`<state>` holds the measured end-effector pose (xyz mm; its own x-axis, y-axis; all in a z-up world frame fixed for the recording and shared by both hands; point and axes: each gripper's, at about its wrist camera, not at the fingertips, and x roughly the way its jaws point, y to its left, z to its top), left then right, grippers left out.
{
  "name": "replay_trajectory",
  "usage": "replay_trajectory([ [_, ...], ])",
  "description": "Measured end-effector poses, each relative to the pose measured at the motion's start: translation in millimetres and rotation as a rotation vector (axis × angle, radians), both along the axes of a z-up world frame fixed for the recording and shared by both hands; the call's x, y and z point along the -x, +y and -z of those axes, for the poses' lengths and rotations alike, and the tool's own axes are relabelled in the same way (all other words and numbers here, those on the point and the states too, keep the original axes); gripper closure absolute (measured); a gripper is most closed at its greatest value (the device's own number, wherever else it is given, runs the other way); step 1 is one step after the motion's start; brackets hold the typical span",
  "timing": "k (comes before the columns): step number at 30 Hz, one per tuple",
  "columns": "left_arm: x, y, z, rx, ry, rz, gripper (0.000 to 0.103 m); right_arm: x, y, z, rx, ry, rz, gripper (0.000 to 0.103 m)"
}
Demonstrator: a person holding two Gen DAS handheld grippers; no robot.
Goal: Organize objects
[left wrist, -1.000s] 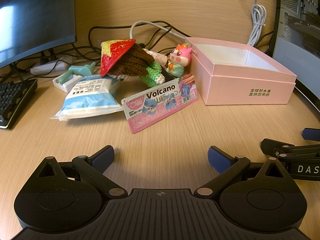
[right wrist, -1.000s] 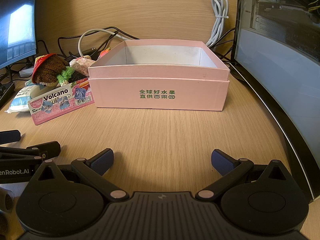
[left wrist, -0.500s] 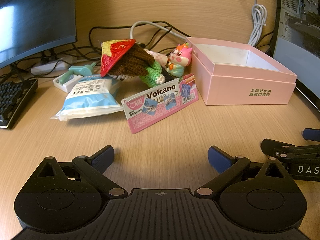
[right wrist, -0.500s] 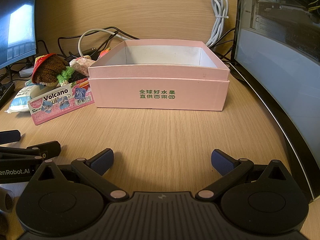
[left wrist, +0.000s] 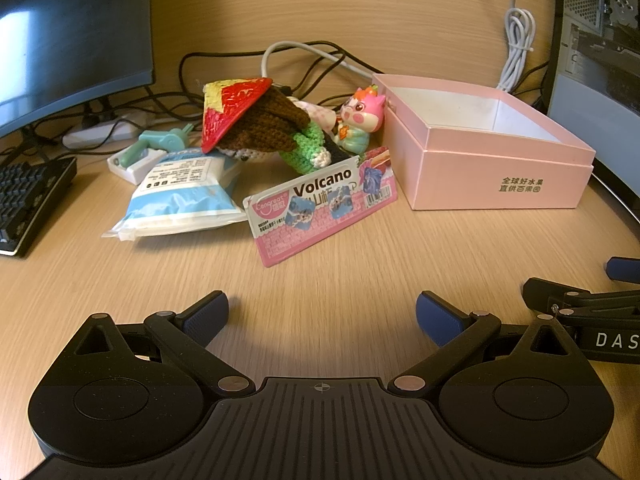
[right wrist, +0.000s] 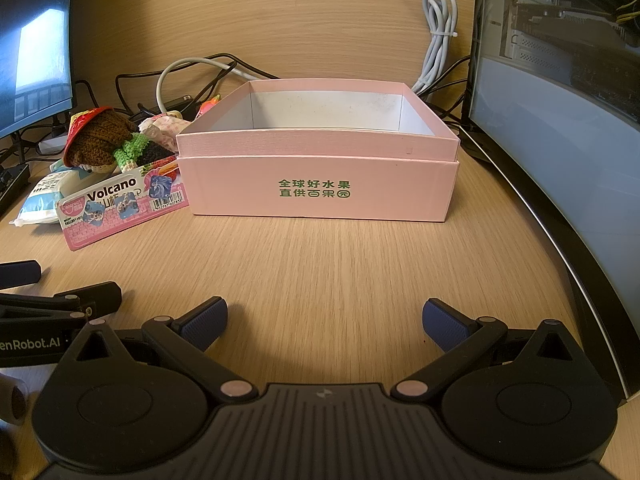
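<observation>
An empty pink box point(left wrist: 500, 176) point(right wrist: 320, 188) stands on the wooden desk. Left of it lies a heap: a pink Volcano card point(left wrist: 320, 208) point(right wrist: 120, 208), a blue-white packet point(left wrist: 180, 200) point(right wrist: 40, 196), a crocheted doll with a red hat point(left wrist: 256, 128) point(right wrist: 100, 140), a pink-headed figurine point(left wrist: 360, 120) and a teal tool point(left wrist: 164, 142). My left gripper point(left wrist: 322, 312) is open, well short of the card. My right gripper point(right wrist: 325, 320) is open, facing the box from a distance, nothing between its fingers.
A monitor point(left wrist: 72, 32) and a keyboard point(left wrist: 28, 204) sit at the left. A computer case point(right wrist: 560, 60) stands at the right. Cables point(left wrist: 304, 56) and a white coiled cord point(right wrist: 438, 40) run along the back wall. Bare desk lies between grippers and objects.
</observation>
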<state>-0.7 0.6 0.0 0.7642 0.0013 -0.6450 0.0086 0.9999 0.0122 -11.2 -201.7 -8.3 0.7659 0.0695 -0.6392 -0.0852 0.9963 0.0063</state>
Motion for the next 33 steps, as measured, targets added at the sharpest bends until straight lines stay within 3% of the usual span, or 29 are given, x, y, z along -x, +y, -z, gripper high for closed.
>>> replay_trajectory([
  [17, 3, 2, -2, 0.008, 0.004, -0.022, 0.002, -1, -1, -2, 0.0, 0.025, -0.025, 0.0],
  [23, 14, 57, -21, 0.223, 0.03, -0.015, 0.002, -1, 2, -7, 0.008, 0.075, -0.021, 0.0],
  [26, 42, 107, -50, 0.177, -0.084, -0.13, 0.002, -1, 1, -5, 0.008, 0.082, -0.024, 0.0],
  [29, 73, 171, -70, 0.029, -0.179, -0.35, 0.002, -1, 2, -5, 0.006, 0.089, -0.007, 0.0],
  [31, 88, 219, -72, -0.042, -0.17, -0.532, 0.002, -1, 4, -6, 0.004, 0.1, 0.024, 0.0],
  [33, 97, 269, -66, -0.046, -0.129, -0.713, 0.002, -2, 7, -7, 0.005, 0.112, 0.05, 0.0],
])
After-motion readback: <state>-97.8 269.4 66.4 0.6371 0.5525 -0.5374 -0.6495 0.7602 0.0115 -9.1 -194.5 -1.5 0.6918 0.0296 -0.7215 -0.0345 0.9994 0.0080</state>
